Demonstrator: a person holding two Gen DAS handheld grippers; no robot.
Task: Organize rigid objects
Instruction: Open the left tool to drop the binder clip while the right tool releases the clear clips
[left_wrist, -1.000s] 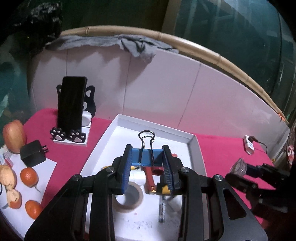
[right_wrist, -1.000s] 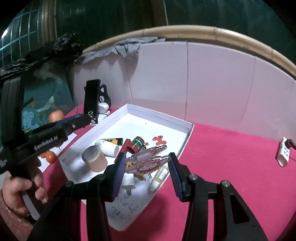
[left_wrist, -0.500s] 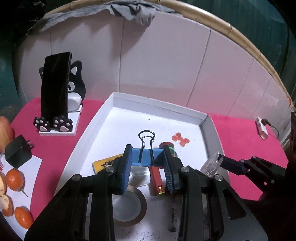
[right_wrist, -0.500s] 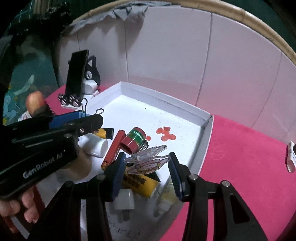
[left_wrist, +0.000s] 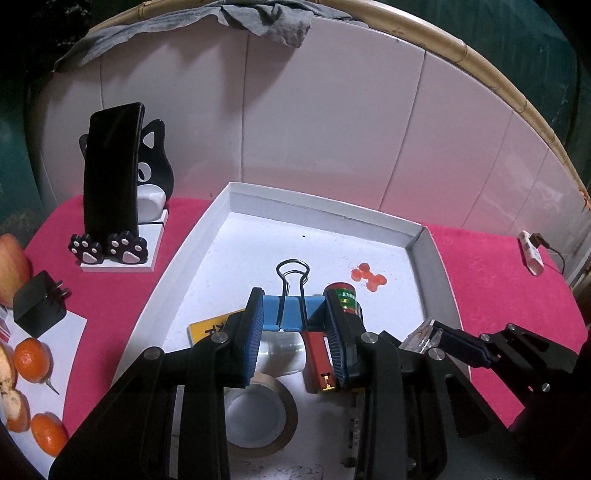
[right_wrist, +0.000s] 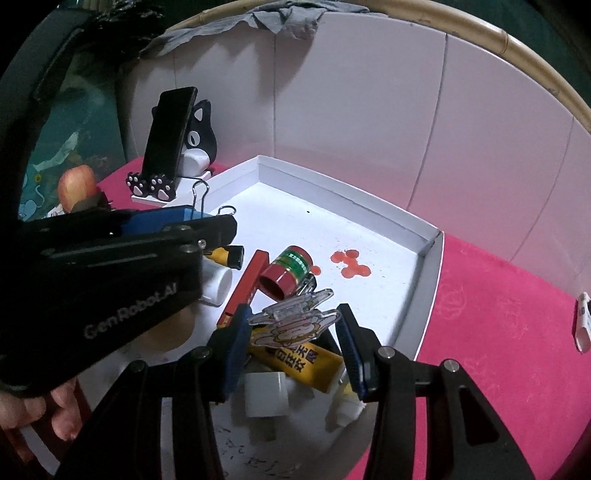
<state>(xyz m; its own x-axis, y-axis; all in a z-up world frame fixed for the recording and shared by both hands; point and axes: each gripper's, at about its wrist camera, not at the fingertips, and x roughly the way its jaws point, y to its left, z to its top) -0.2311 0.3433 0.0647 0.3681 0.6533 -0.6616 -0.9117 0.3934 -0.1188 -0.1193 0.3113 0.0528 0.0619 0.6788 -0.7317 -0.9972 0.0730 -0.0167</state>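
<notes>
My left gripper (left_wrist: 293, 325) is shut on a blue binder clip (left_wrist: 291, 310) whose wire handles point away from me, hovering above the white tray (left_wrist: 321, 208). My right gripper (right_wrist: 293, 334) is shut on a clear acrylic cartoon charm (right_wrist: 291, 321), held over the tray's (right_wrist: 430, 280) near right part. Below lie a tape roll (left_wrist: 258, 413), a white cap (left_wrist: 282, 354), a red bar (right_wrist: 243, 286), a red and green can (right_wrist: 290, 267), a yellow tube (right_wrist: 295, 360) and a white plug (right_wrist: 266, 393). In the right wrist view the left gripper's body (right_wrist: 110, 266) crosses the left side, the clip (right_wrist: 162, 218) in its jaws.
A black phone (left_wrist: 110, 170) leans on a cat-shaped stand (left_wrist: 122, 251) left of the tray on the pink cloth (left_wrist: 491, 280). A black charger (left_wrist: 38, 304), oranges (left_wrist: 31, 360) and an apple (right_wrist: 75, 184) lie further left. A white panel wall (left_wrist: 332, 129) closes the back. A small white adapter (left_wrist: 530, 253) lies far right.
Both grippers came forward and down over the tray during the first half of the second, carrying the clip and the charm. They have hardly moved since.
</notes>
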